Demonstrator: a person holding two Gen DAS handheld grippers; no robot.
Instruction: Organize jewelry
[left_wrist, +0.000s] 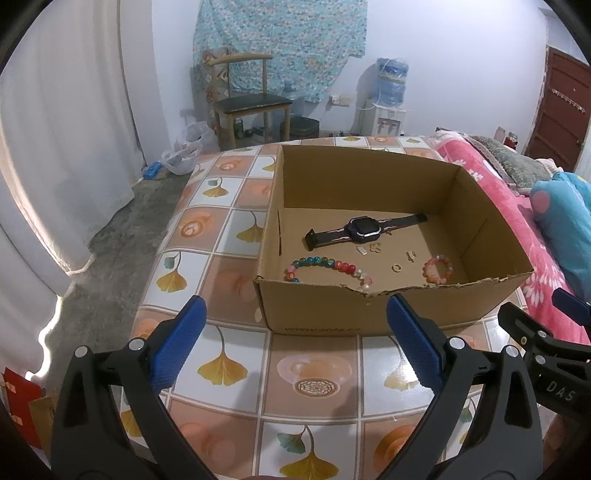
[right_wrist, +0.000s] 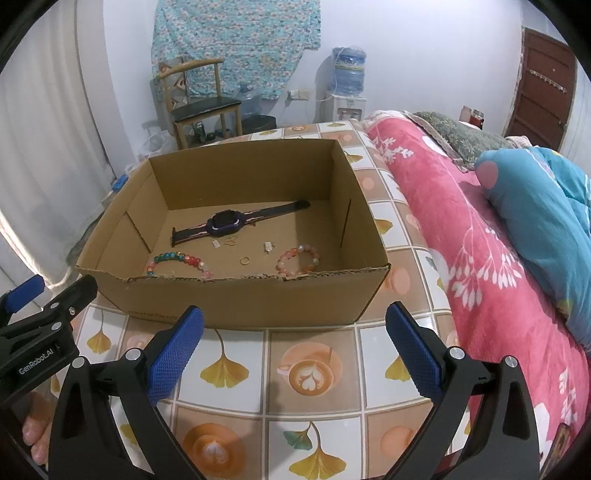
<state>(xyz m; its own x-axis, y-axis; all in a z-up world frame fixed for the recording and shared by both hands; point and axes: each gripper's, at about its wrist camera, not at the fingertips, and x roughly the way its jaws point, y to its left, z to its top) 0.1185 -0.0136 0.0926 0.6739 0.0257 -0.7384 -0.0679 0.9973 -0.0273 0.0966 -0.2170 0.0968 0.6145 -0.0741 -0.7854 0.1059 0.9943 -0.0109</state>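
Both grippers empty before the box; jewelry appears already stowed.
Left gripper (left_wrist: 295, 343) and right gripper (right_wrist: 293, 343) hover over the tiled-pattern table (right_wrist: 314, 373), fingers spread wide, touching nothing. Beyond, the open brown cardboard box (right_wrist: 258, 299) holds two beaded bracelets, a gold ring (right_wrist: 245, 260) and a dark wristwatch (right_wrist: 224, 220); any next move requires reaching over its near wall.

The torn near wall of the brown cardboard box (left_wrist: 369, 310) hides the near end of the multicoloured bead bracelet (left_wrist: 325, 266) and the lower edge of the small pink bead bracelet (right_wrist: 298, 260). The tiny metal pieces (left_wrist: 369, 249) beside the dark purple smartwatch (left_wrist: 364, 227) are too small to identify. The printing on the box front is partly unreadable. The blue quilt (right_wrist: 546, 221) is cut off at the right edge.
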